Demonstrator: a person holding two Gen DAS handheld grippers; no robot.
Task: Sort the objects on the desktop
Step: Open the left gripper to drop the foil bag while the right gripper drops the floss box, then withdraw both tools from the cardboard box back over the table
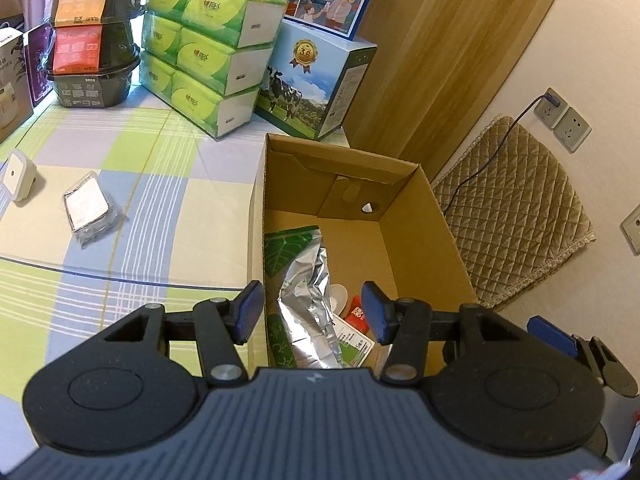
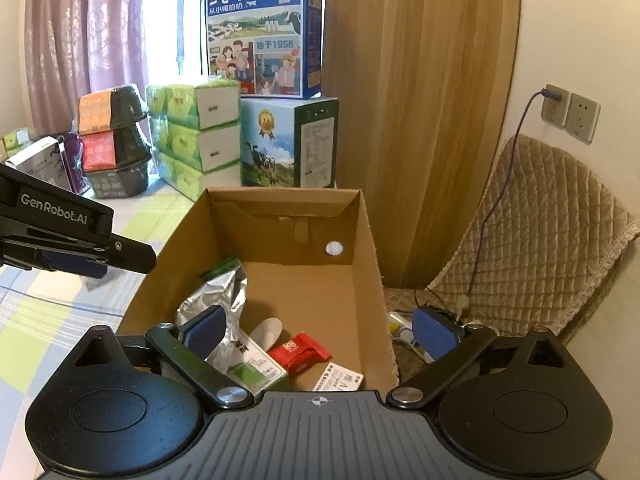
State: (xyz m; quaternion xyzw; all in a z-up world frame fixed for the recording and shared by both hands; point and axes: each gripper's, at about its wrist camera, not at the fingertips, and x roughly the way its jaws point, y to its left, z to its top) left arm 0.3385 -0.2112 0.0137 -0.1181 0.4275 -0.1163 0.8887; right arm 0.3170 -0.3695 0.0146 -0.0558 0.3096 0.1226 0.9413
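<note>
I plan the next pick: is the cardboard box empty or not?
Not empty. The cardboard box holds a silver foil bag and a red packet.

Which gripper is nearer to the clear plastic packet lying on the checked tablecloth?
Left. The left gripper hangs over the cardboard box's tablecloth-side edge, nearer the clear plastic packet. The right gripper hangs farther, over the box's other side.

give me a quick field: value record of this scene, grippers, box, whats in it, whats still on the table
left gripper: open, empty, above the near end of the box
right gripper: open, empty, over the box
cardboard box: open top, on the table's right edge
in box: silver foil bag, red packet, white spoon-like piece, printed card
left on table: white plug adapter, clear-wrapped white square item
back of table: green tissue packs, stacked black bowls, milk cartons
</note>
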